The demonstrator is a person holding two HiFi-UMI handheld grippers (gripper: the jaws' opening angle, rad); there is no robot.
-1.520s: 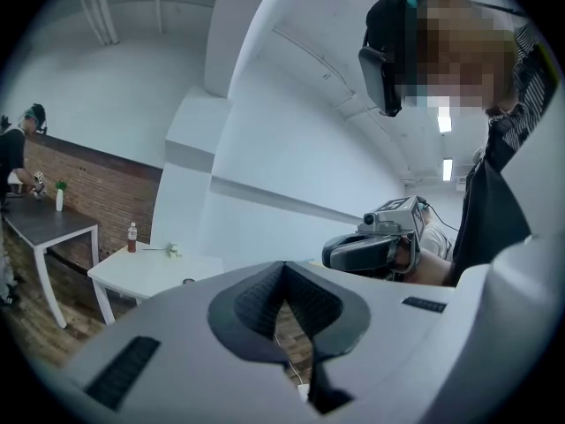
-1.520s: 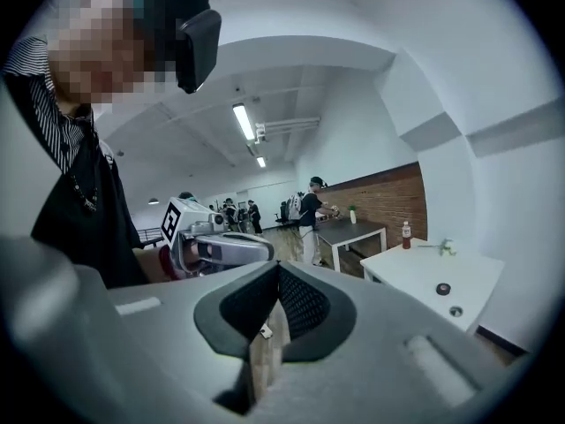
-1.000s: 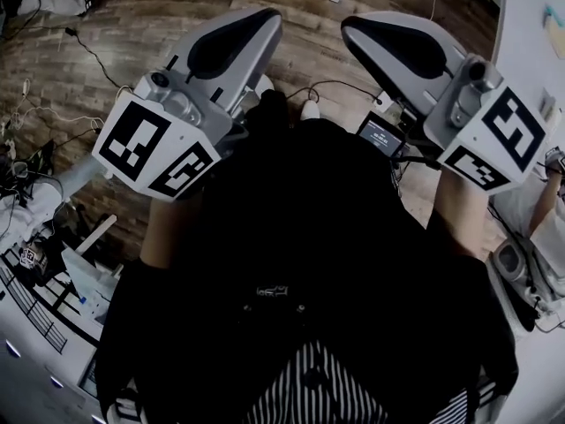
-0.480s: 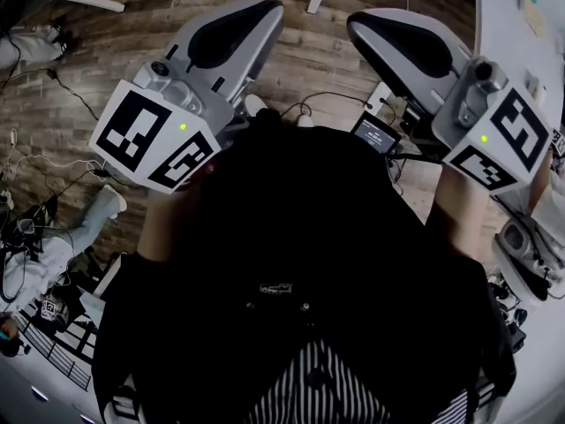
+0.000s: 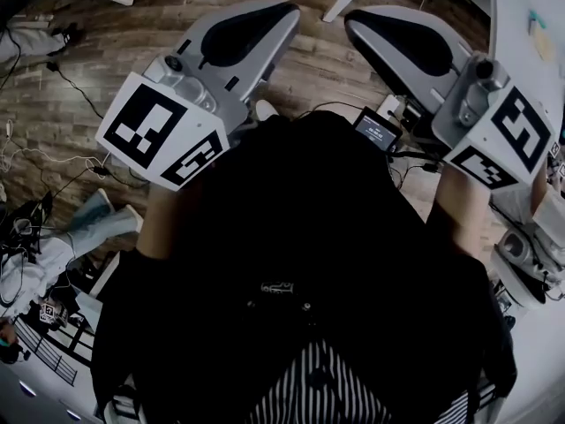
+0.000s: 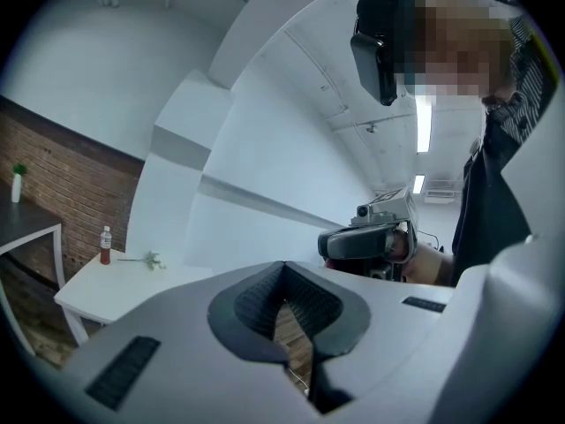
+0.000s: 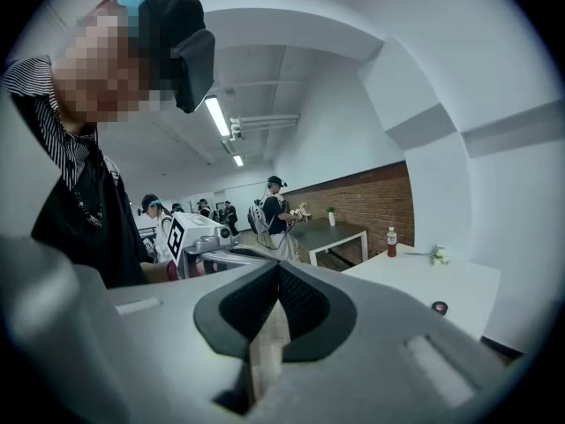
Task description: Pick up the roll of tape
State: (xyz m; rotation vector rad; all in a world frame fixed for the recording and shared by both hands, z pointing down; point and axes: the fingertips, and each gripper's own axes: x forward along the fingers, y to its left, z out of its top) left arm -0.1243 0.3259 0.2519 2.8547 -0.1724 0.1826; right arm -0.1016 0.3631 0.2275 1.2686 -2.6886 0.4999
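The roll of tape (image 7: 439, 307), a small dark ring, lies untouched on the white table (image 7: 415, 276), well apart from both grippers. The right gripper (image 7: 279, 270) is held out in the air short of the table, its jaws pressed together with nothing between them. The left gripper (image 6: 284, 268) is likewise closed and empty, its black ribbed pads (image 6: 256, 299) meeting at the tips. Each gripper carries a cube with black-and-white square markers, seen from the head view on the left (image 5: 163, 131) and on the right (image 5: 503, 140), with the person's forearms and black top below them.

The tape sits close to the table's nearer edge in the right gripper view. Farther along the table top a small bottle (image 7: 391, 241) with a dark-red lower half stands upright, and a pale flower sprig (image 7: 437, 254) lies between the bottle and the tape. Beyond the table's far end runs a brick wall (image 7: 371, 197), with a dark table (image 7: 334, 233) carrying a small potted plant (image 7: 332, 215). Several people (image 7: 275, 206) stand farther off from the table under strip lights. A wooden floor (image 5: 132, 34) strewn with cables lies beneath the grippers.
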